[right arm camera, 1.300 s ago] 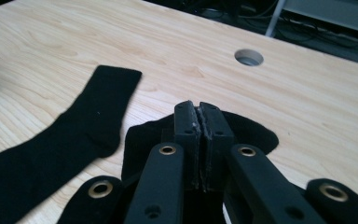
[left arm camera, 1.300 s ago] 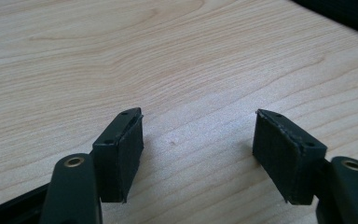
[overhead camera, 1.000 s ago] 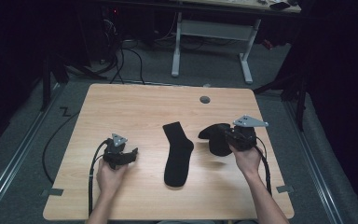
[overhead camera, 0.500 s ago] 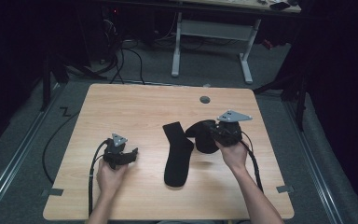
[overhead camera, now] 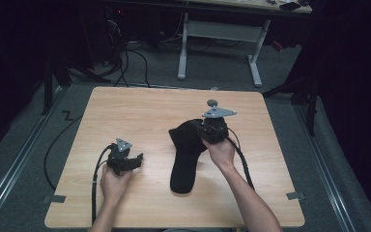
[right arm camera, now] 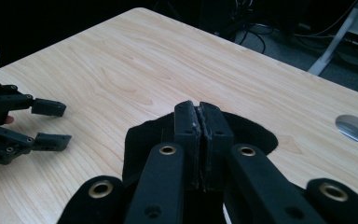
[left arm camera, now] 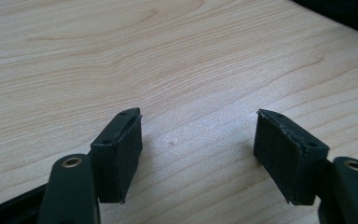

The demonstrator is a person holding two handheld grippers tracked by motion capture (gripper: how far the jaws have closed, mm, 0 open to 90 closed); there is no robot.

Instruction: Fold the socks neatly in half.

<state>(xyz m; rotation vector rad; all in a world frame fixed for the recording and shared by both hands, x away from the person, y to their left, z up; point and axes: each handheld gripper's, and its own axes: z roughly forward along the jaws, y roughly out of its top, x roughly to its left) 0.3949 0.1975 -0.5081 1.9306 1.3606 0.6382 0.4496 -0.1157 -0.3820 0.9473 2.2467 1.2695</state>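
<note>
Two hands enter from the bottom of the high view, each holding a tool over the wooden table (overhead camera: 140, 108). Left hand (overhead camera: 112, 182) sits low at lower left of centre, its left tool (overhead camera: 136, 160) pointing toward the right of the frame; in the left gripper view the jaws stand wide apart over bare wood, nothing between them. Right hand (overhead camera: 220, 151) reaches further up the frame, forearm angled in from lower right, with the right tool (overhead camera: 200, 130) at the upper end of a black sock (overhead camera: 183, 166). In the right gripper view the jaws are pressed together, pads touching, with black fabric directly beneath and around them; whether cloth is actually pinched between the pads cannot be told. Sock lies near table centre, its lower part flat and running toward the bottom of the frame, its upper part bunched and partly covered by the right tool. Round grey grommet (overhead camera: 212, 102) sits in the table just above the tool. Cables (overhead camera: 125, 58) and white desk legs (overhead camera: 182, 53) stand on the dim floor beyond, detail lost in shadow.
</note>
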